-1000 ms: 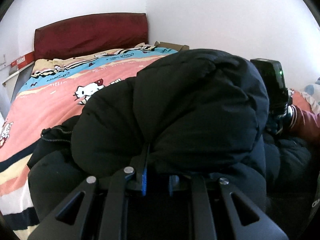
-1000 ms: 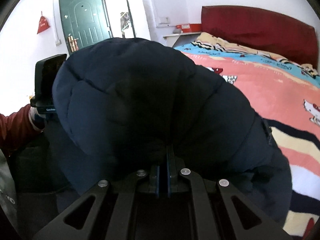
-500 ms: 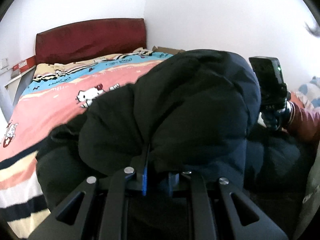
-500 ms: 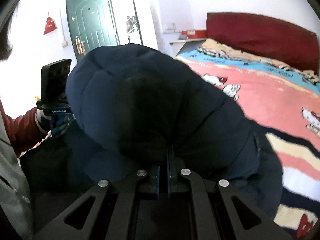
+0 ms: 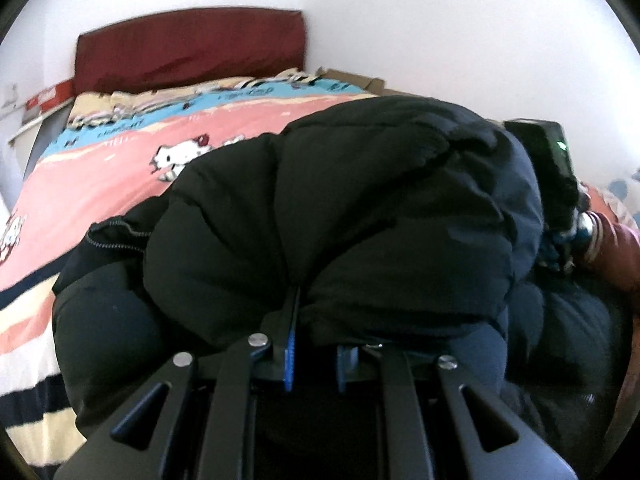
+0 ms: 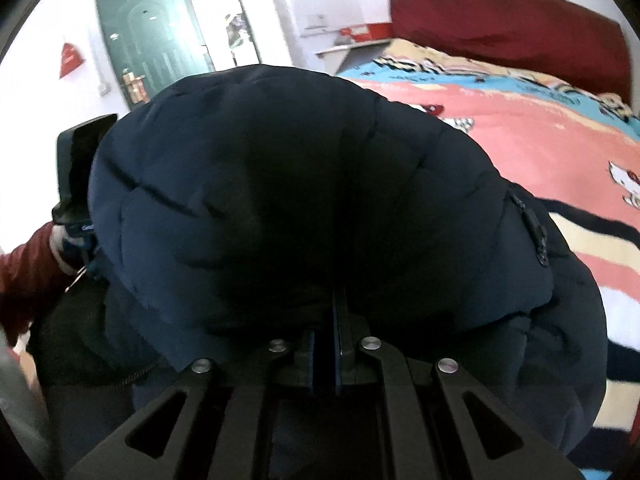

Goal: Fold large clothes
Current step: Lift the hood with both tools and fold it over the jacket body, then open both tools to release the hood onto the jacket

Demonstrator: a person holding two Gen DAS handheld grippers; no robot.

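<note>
**Carrying the jacket's edge over in one even fold**

Both grippers are clenched on the dark puffer jacket (image 5: 360, 208): the left gripper (image 5: 314, 344) and the right gripper (image 6: 332, 344) each pinch a bunched edge, padding bulging above the jaws. The jacket lies at the foot end of the bed (image 5: 100, 184), well short of the red headboard (image 5: 188, 44). To fold cleanly, I would keep both grips level, travel together toward the headboard, and release only once the edges align.

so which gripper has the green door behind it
The right gripper, shut on the dark puffy jacket: its view shows the green door behind. The left gripper faces only the bed's red headboard and white wall.
</note>
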